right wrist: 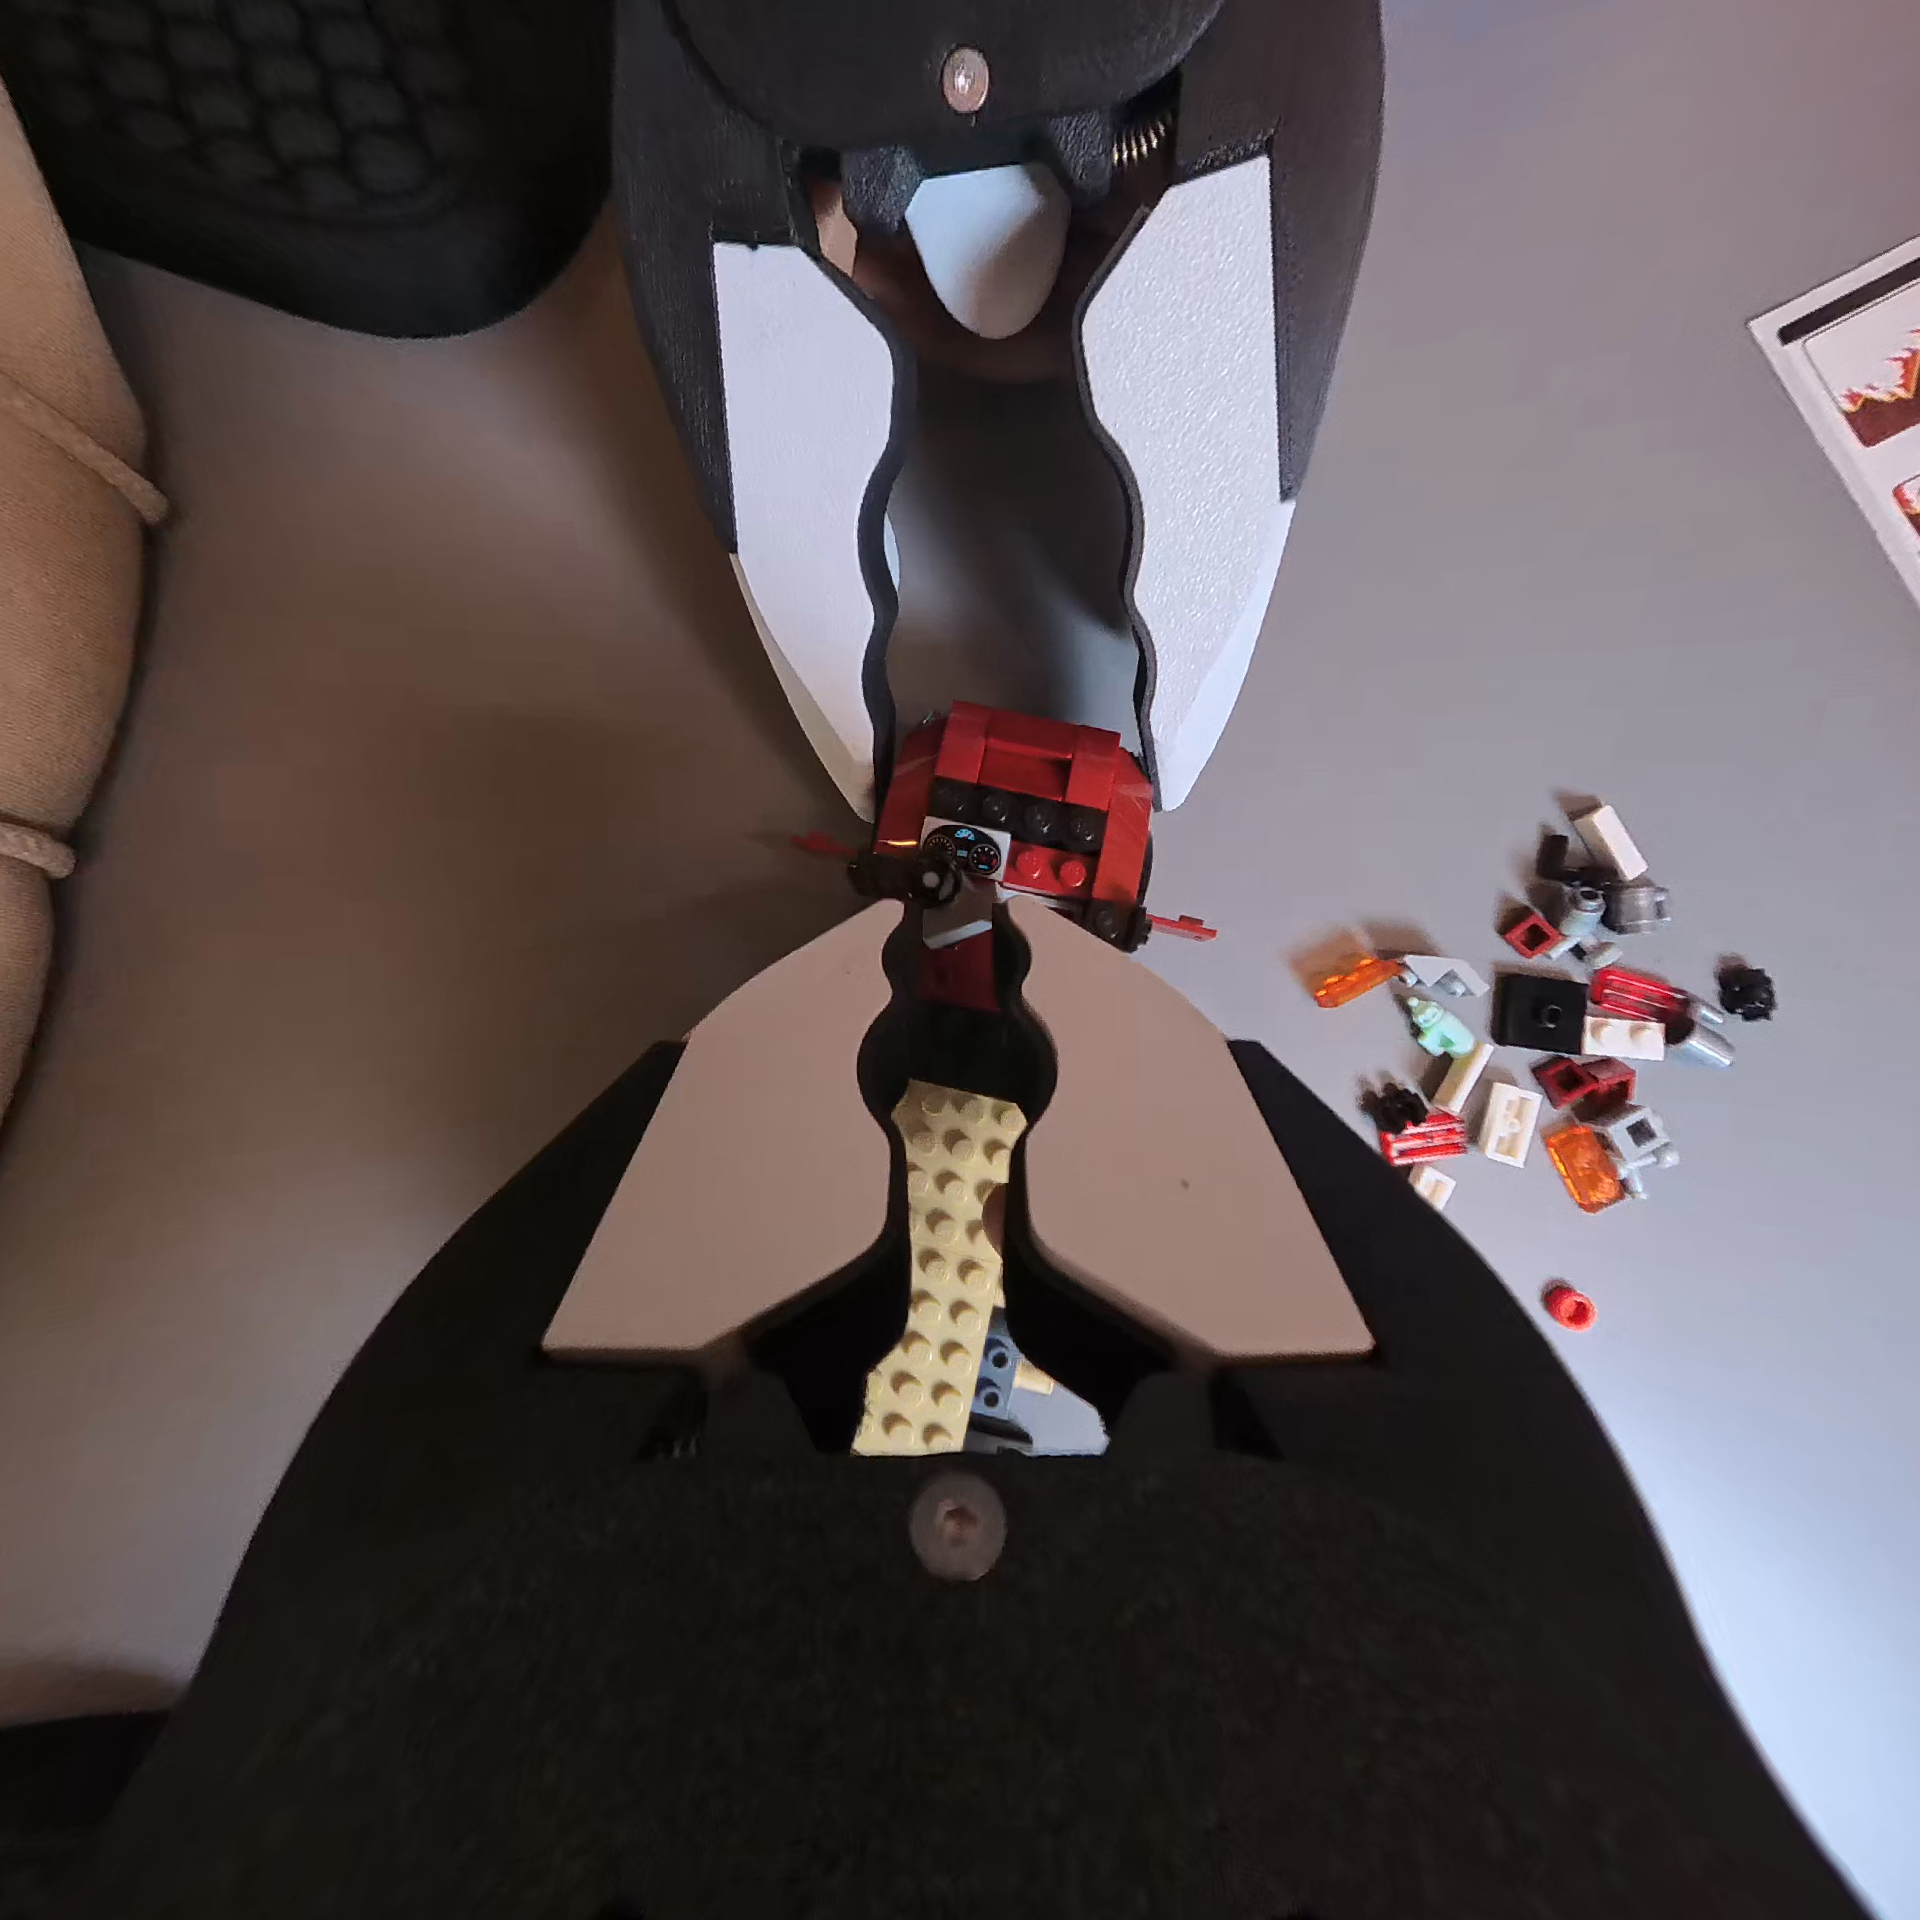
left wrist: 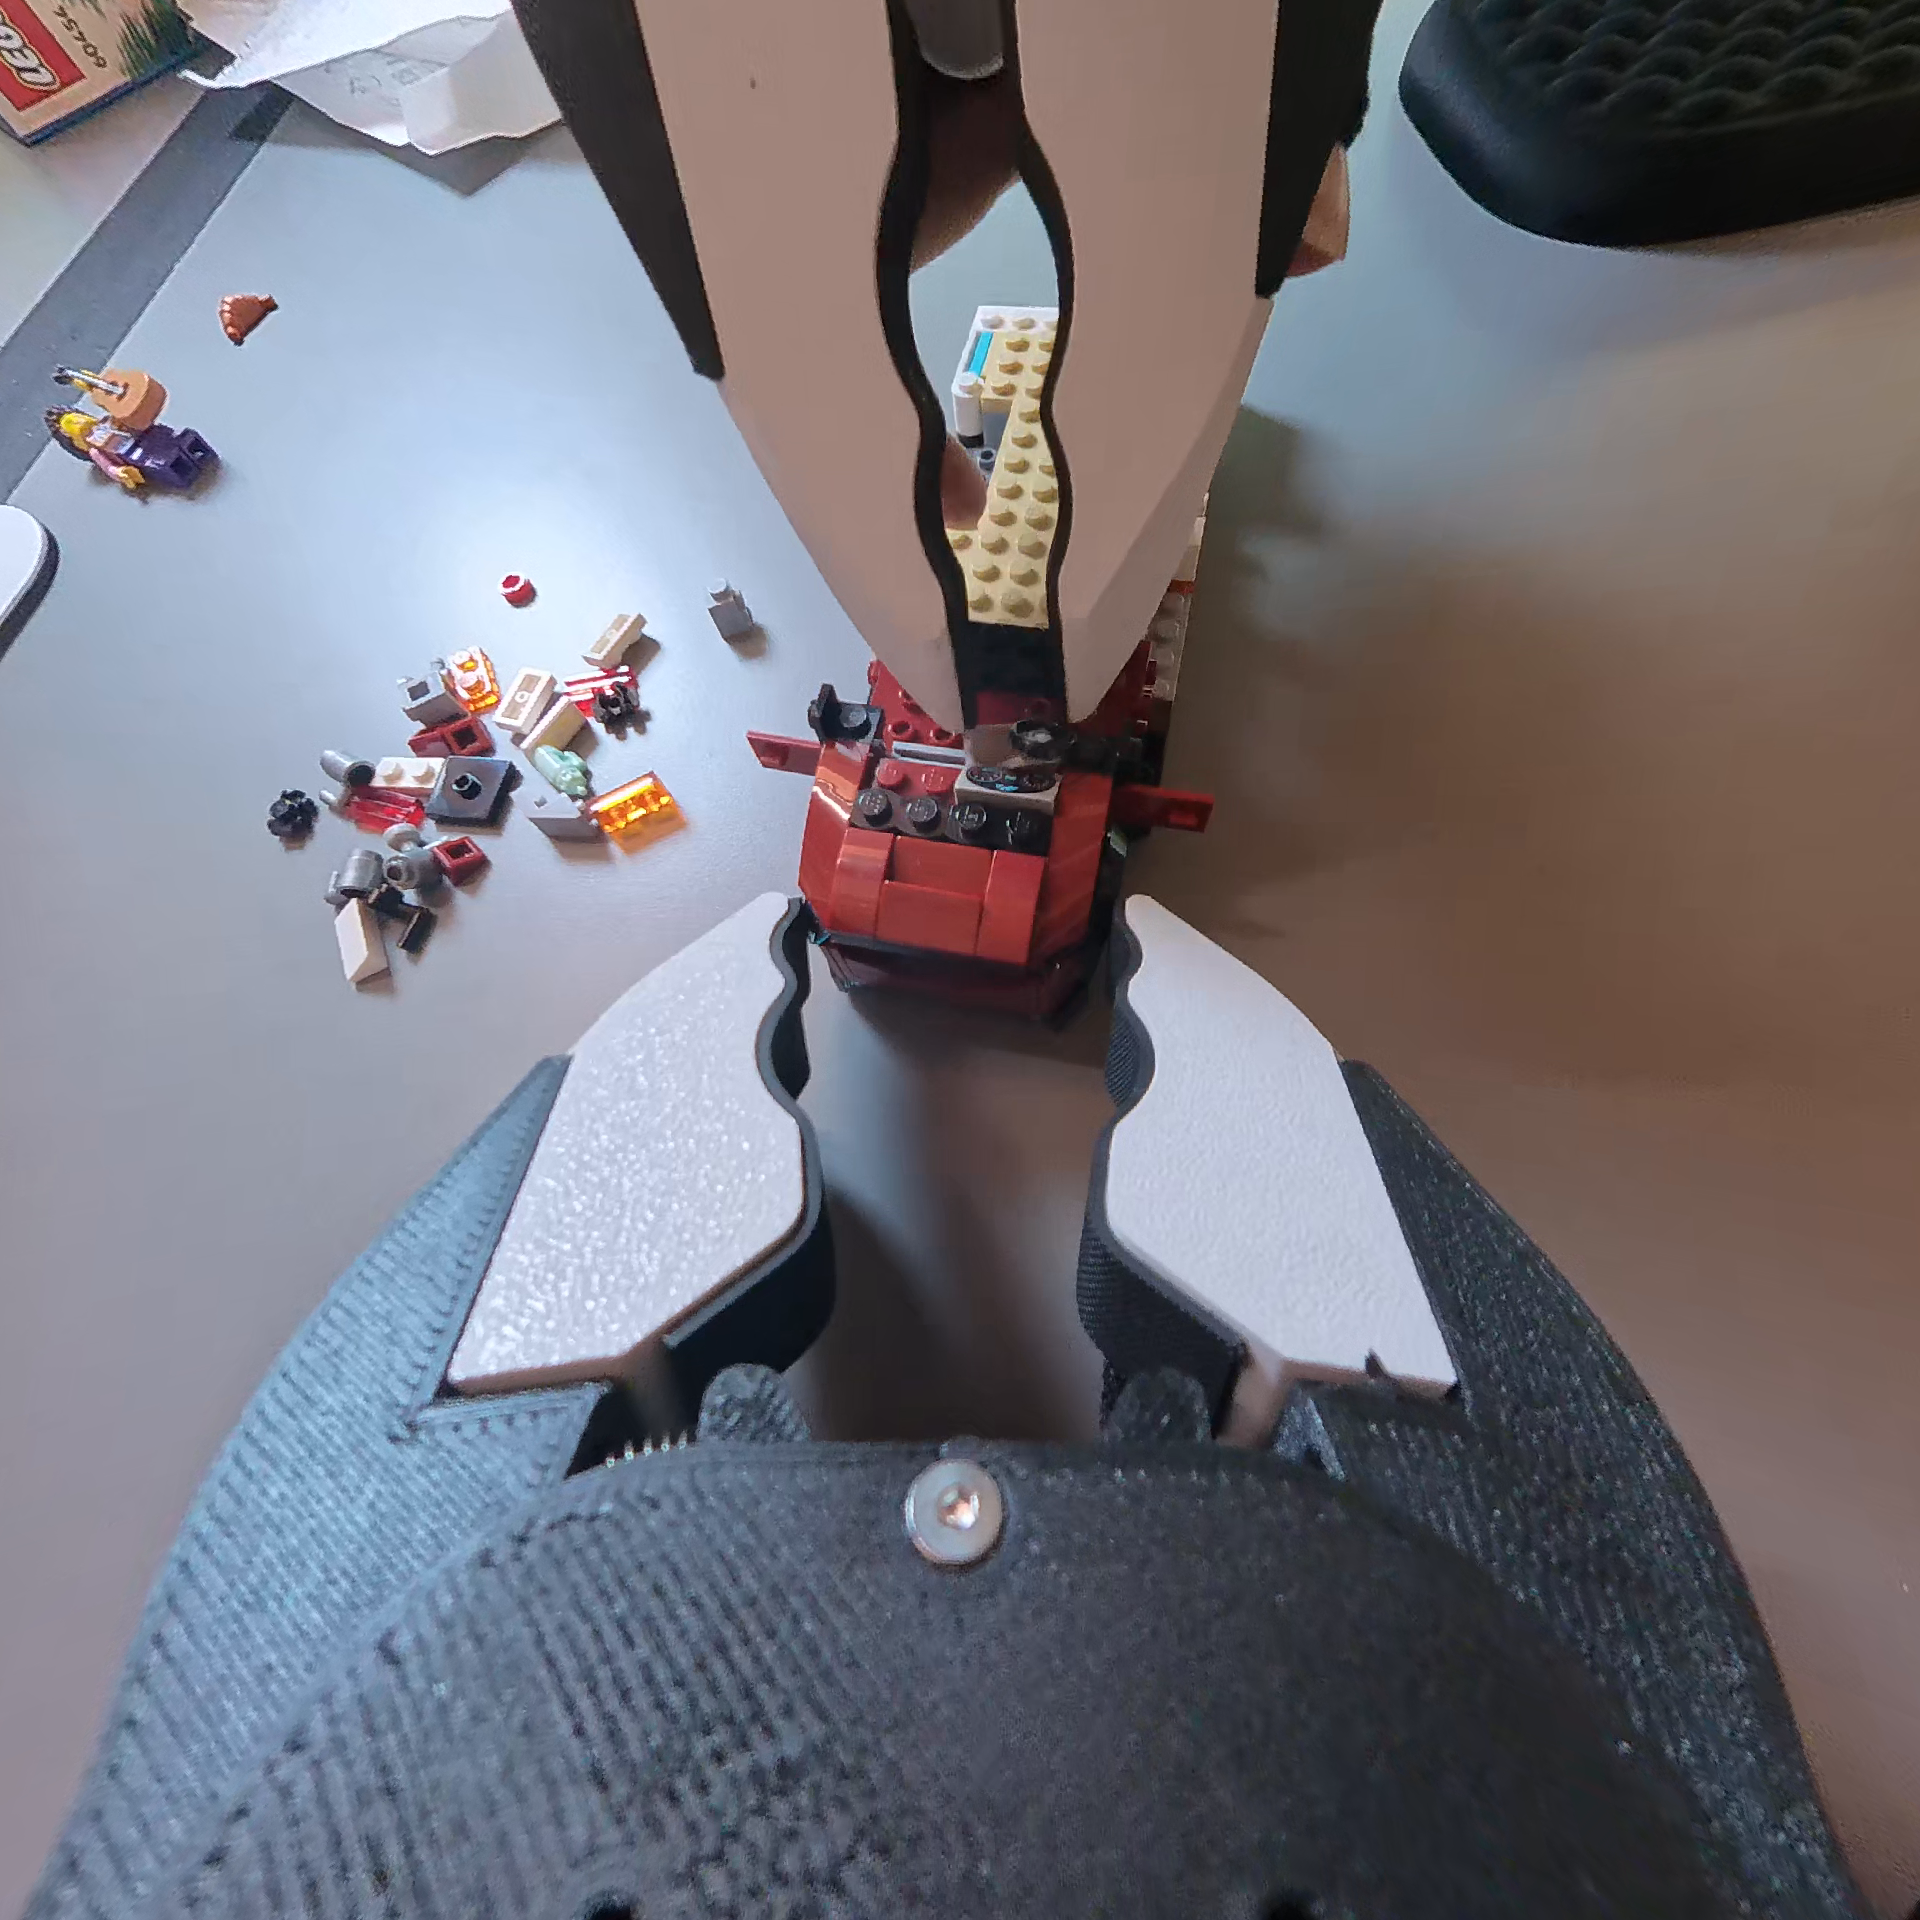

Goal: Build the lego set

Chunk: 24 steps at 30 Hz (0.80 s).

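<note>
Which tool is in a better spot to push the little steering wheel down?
Right. The right tool has its tips right at the black steering wheel on the red car. The left tool is around the car's front.

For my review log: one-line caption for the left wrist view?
Left gripper fingers clasp the red brick vehicle's front; right gripper sits at its steering wheel.

Black ribbed hand-held gripper point(left wrist: 961, 935), white fingers point(left wrist: 665, 1132), silver screw point(left wrist: 954, 1509).

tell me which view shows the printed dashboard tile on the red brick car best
The right wrist view: the dashboard tile faces the camera unobstructed, dials visible. In the left wrist view the tile is seen at a steep angle, partly covered by the black steering wheel and the right gripper.
</note>
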### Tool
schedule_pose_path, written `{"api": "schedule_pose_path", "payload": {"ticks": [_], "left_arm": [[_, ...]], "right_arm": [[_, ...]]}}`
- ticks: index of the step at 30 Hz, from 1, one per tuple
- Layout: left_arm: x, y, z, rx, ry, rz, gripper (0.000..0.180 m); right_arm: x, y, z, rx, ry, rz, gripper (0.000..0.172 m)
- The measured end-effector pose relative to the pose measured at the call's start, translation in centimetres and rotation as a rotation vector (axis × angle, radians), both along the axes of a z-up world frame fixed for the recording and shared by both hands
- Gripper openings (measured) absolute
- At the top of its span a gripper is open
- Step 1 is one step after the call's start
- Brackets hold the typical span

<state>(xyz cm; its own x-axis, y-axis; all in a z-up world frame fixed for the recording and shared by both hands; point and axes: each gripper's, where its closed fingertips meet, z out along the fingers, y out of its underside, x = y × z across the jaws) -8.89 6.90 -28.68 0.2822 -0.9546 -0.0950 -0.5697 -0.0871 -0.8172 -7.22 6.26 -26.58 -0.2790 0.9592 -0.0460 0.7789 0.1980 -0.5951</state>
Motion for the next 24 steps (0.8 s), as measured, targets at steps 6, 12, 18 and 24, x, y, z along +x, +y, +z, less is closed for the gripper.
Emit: {"api": "schedule_pose_path", "payload": {"ticks": [6, 12, 18, 24], "left_arm": [[-0.09, -0.04, 0.00, 0.000, -0.002, -0.001, 0.055], [-0.11, -0.06, 0.00, 0.000, -0.002, -0.002, 0.055], [-0.11, -0.06, 0.00, 0.000, -0.002, -0.002, 0.055], [-0.11, -0.07, 0.01, -0.001, -0.002, -0.002, 0.055]], "right_arm": [[-0.02, 0.10, -0.12, -0.004, -0.004, -0.005, 0.008], [0.37, 0.03, -0.28, -0.106, 0.000, -0.076, 0.012], [0.67, 0.11, -0.60, -0.036, 0.019, -0.046, 0.013], [0.41, 0.01, 0.28, 0.021, 0.073, -0.015, 0.017]]}}
